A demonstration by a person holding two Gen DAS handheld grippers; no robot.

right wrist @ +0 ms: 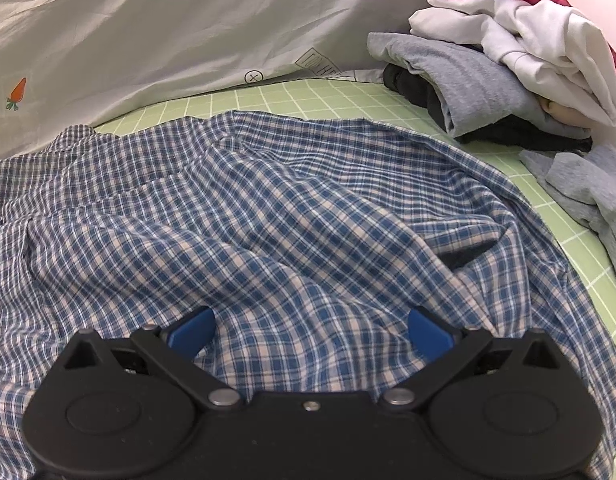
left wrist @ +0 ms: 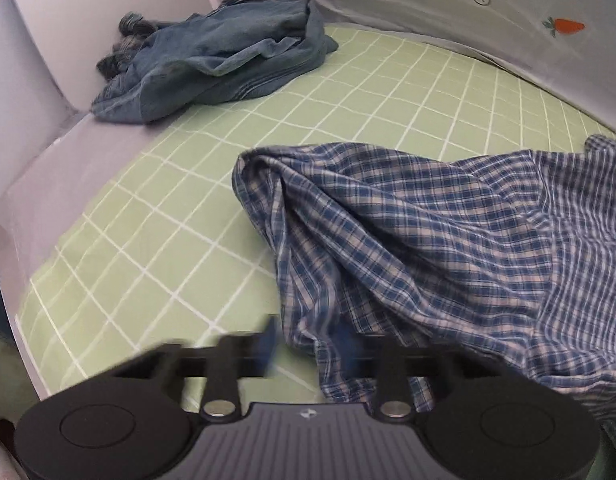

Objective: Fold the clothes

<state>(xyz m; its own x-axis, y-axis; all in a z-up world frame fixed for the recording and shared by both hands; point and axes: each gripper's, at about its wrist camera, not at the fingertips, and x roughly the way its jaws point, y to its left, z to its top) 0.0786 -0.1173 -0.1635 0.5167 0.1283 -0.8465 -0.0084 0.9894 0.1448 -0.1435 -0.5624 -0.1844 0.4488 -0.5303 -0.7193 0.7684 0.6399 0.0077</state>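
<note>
Hovering over a rumpled plaid shirt (right wrist: 276,216) on the bed (left wrist: 156,208), both grippers sit low at its near edge.

Right gripper (right wrist: 309,330) has its blue fingers (right wrist: 427,334) spread wide over the cloth; left gripper (left wrist: 308,350) is motion-blurred, so I cannot tell its state. Crumpled blue garment (left wrist: 224,60) lies beyond the shirt's left end; a clothes pile (right wrist: 503,68) crowds its right. White bedding (right wrist: 156,36) behind bears a carrot (right wrist: 16,92) and partly hidden lettering. Shirt's length runs left to right.
</note>
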